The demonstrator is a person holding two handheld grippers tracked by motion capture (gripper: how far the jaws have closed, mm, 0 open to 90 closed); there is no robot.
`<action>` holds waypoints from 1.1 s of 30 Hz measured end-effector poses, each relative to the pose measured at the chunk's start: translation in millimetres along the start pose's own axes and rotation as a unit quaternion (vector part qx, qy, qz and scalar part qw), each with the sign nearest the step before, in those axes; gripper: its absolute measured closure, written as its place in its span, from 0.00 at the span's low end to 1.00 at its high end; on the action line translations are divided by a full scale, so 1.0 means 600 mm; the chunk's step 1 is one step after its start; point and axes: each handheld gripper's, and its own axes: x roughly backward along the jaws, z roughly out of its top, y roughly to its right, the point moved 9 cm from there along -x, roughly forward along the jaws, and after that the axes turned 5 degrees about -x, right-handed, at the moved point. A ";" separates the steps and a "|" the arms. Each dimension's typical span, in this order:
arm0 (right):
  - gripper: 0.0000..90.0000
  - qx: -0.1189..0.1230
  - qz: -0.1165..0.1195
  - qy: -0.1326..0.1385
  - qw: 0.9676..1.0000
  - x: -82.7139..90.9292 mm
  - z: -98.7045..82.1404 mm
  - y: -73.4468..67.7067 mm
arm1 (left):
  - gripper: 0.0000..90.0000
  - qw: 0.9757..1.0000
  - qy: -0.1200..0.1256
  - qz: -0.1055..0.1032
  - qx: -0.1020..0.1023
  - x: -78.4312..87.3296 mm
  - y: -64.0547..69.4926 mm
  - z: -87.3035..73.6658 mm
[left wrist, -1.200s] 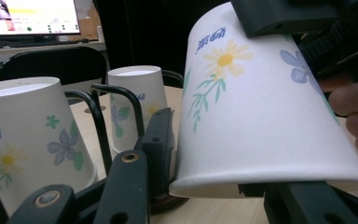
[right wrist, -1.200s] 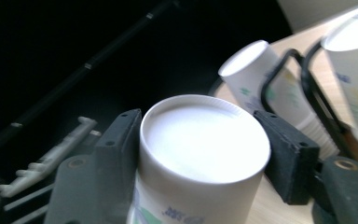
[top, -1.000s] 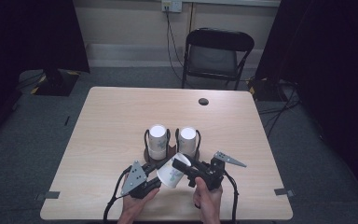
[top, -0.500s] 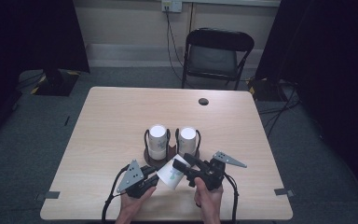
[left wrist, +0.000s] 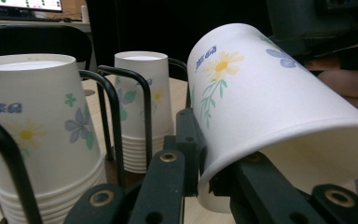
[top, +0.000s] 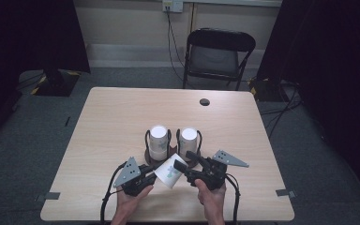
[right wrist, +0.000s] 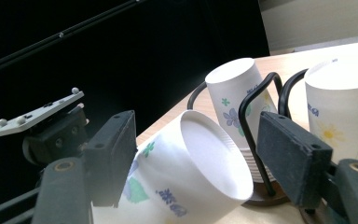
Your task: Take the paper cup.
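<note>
Between the two tongs, just above the desk (top: 103,126): paper cup (top: 169,171) lying tilted, rim clamped in left tongs (top: 151,172), base toward just-widened, unclamped right tongs (top: 183,161).

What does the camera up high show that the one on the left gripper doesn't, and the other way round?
From above: the floor, a wall socket and a dark round spot on the table. From the left gripper: the daisy and blue lettering on the tilted cup, its rim pinched between the jaws. Shared: that cup and two stacks of cups in a wire rack.
</note>
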 end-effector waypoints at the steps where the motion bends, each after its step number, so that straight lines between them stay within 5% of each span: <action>1: 0.32 0.004 -0.002 0.004 1.000 0.001 0.002 0.000 | 0.95 1.000 0.000 0.000 0.000 0.000 0.000 0.000; 21: 0.27 0.067 -0.034 -0.003 0.997 0.017 -0.009 0.006 | 0.95 0.997 -0.070 0.027 0.001 0.019 -0.041 -0.009; 26: 0.26 0.059 -0.039 -0.001 0.998 0.023 -0.009 0.010 | 0.95 0.997 -0.077 0.023 0.007 0.015 -0.041 -0.012; 29: 0.27 0.067 -0.040 -0.006 0.997 0.025 -0.012 0.009 | 0.95 0.997 -0.075 0.022 0.008 0.015 -0.042 -0.010; 33: 0.27 0.090 -0.044 -0.021 0.995 0.028 -0.019 0.009 | 0.95 0.995 -0.103 0.008 -0.006 0.012 -0.042 -0.013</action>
